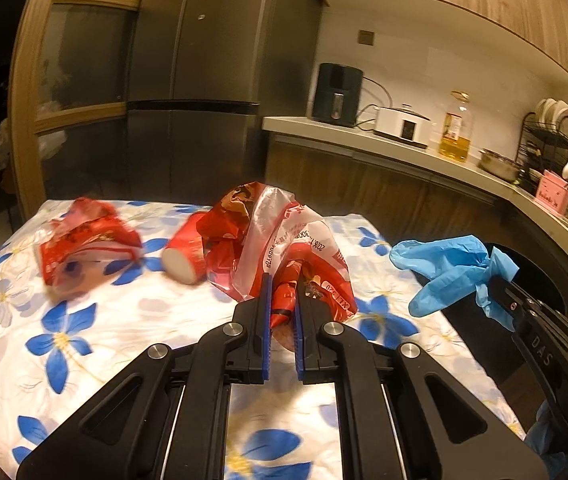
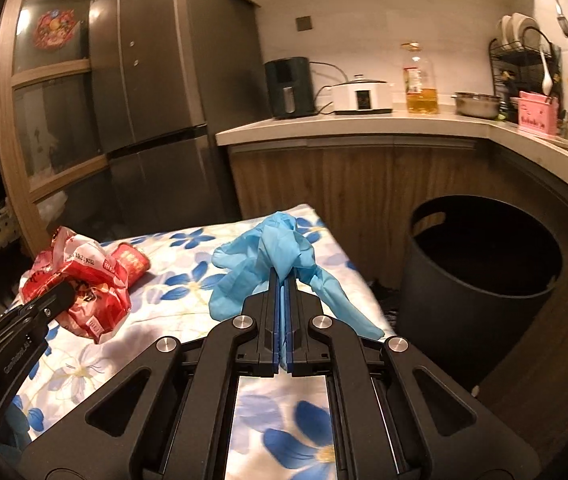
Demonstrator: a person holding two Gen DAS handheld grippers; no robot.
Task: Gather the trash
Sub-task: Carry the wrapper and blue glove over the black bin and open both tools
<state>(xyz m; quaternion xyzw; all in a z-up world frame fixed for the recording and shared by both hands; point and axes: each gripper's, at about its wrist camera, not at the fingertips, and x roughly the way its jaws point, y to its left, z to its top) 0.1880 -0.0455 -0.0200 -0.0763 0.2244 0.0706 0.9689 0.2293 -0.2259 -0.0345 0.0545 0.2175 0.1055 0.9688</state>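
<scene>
Filling the lower part of both views, a table under a white cloth with blue flowers [image 1: 84, 332] carries the litter; at three o'clock of it stands a dark round bin [image 2: 480, 280], open-topped. A crumpled red and clear plastic bag [image 1: 280, 240] is raised off the cloth, pinched between the blue pads of the left gripper [image 1: 284, 300]. At nine o'clock of that bag lies a second red wrapper [image 1: 84, 248], and between them a red paper cup [image 1: 186, 254] on its side. A blue glove [image 2: 268, 256] hangs from the right gripper [image 2: 284, 280], whose jaws are clamped tight on it
</scene>
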